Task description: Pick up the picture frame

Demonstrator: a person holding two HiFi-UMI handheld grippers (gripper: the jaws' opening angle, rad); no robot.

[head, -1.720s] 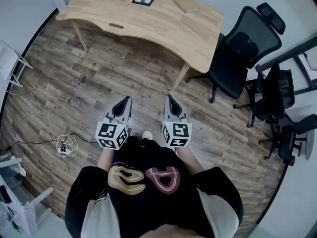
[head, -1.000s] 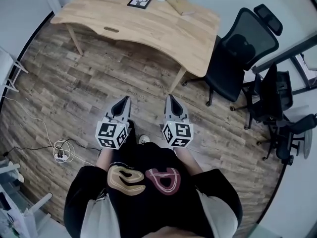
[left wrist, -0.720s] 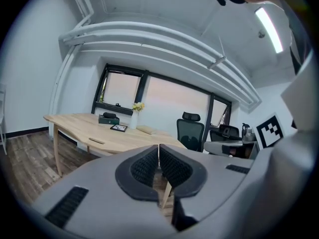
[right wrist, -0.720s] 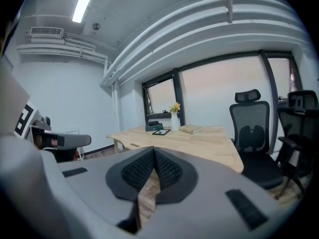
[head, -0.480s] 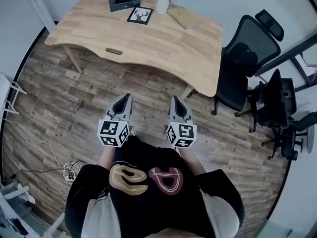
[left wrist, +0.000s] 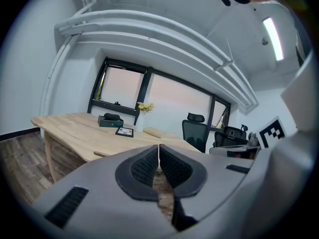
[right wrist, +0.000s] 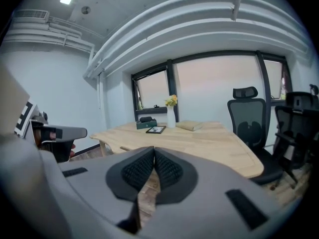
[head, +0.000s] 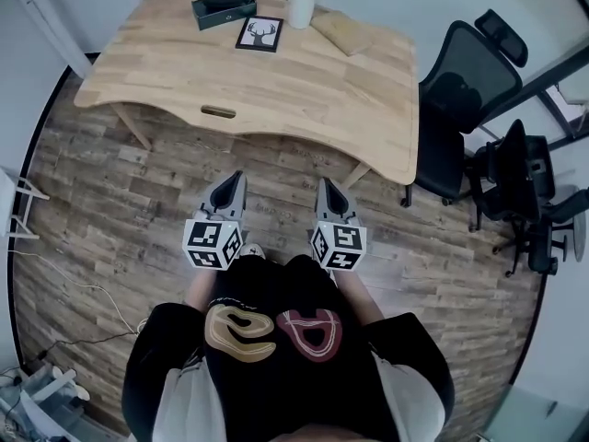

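Over plank floor (head: 120,191) short of the desk (head: 304,90), left gripper (head: 236,179) and right gripper (head: 323,184) closed, empty.

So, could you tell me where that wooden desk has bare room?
The light wooden desk is bare across its near half and left end. Crowded along the far edge: dark green box, black picture frame, white vase, tan pad.

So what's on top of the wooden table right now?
The table carries a picture frame lying flat, a dark box, a white vase and a tan flat item. Anything beneath them is covered.
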